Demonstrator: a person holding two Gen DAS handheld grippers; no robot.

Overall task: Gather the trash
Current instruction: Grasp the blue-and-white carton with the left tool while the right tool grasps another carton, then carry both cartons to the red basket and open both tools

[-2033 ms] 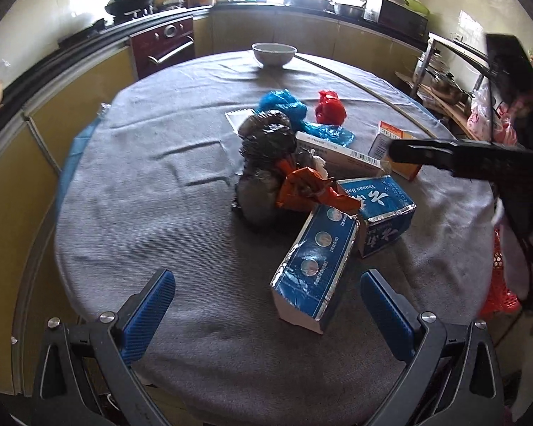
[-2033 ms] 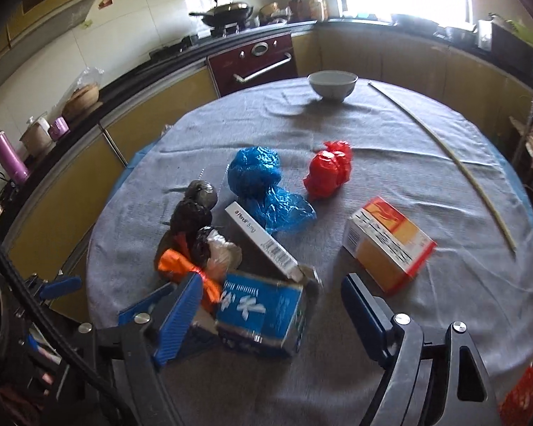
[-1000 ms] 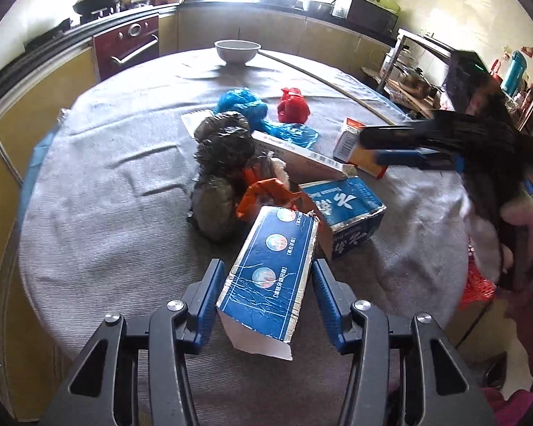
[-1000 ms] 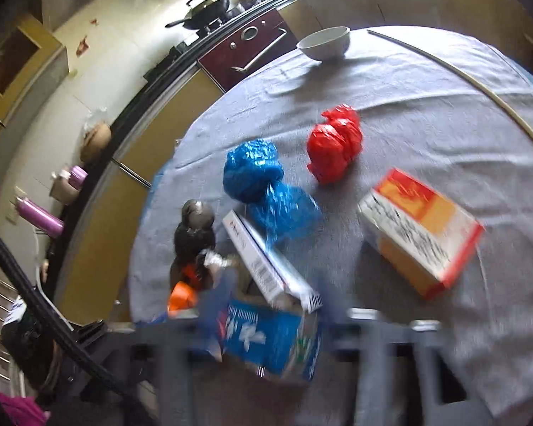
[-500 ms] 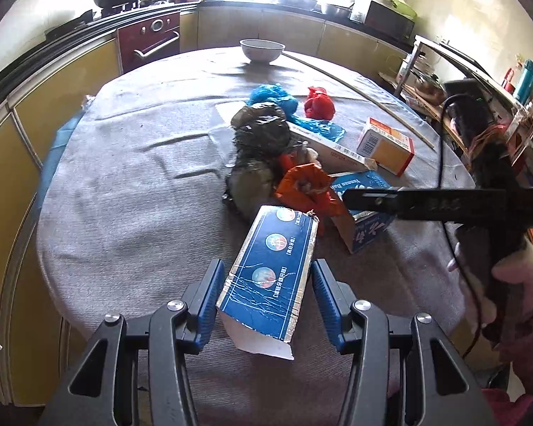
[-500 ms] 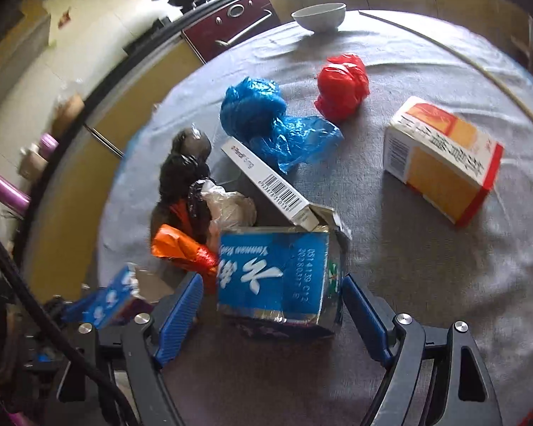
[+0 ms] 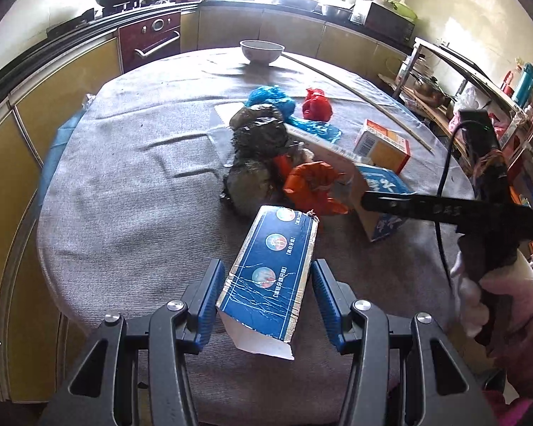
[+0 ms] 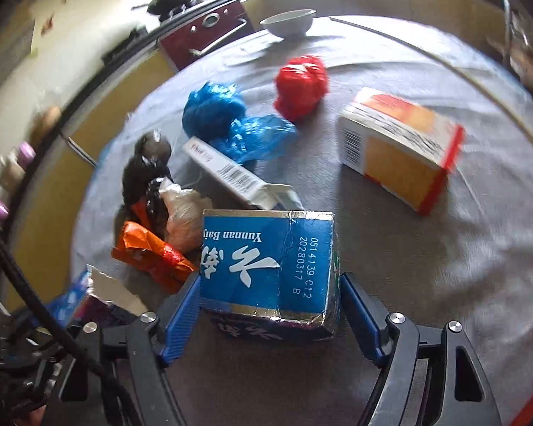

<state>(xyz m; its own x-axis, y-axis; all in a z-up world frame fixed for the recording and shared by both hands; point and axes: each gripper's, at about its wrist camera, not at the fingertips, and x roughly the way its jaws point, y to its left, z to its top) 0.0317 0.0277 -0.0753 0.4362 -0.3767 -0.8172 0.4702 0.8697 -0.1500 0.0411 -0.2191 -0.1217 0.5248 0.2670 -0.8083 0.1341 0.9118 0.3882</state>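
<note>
On top of the big round table point(image 7: 131, 184), covered in a gray cloth, sits a heap of trash. Biggest of the trash is the dark crinkly bag point(image 7: 257, 149) in the middle, with an orange wrapper point(image 7: 312, 186) touching it. Past them lie a blue bag point(image 8: 216, 110) and a red bag point(image 8: 302, 85), near each other, and an orange box point(image 8: 401, 145) off to the right side. A long white box point(image 8: 231, 174) lies between the blue bag and the pile. A white bowl point(image 7: 262, 50) sits at the far edge.

The left gripper point(image 7: 266, 294) holds the long blue carton point(image 7: 273, 269) tight between its blue pads — same as half a second ago, and the carton's far end points at the pile.

The right gripper point(image 8: 270, 316) has changed. Half a second ago its fingers stood wide with gaps beside the blue square box point(image 8: 270, 262); now they have closed in and press on both sides of it. That box now fills more of the right wrist view — the camera has come closer.
</note>
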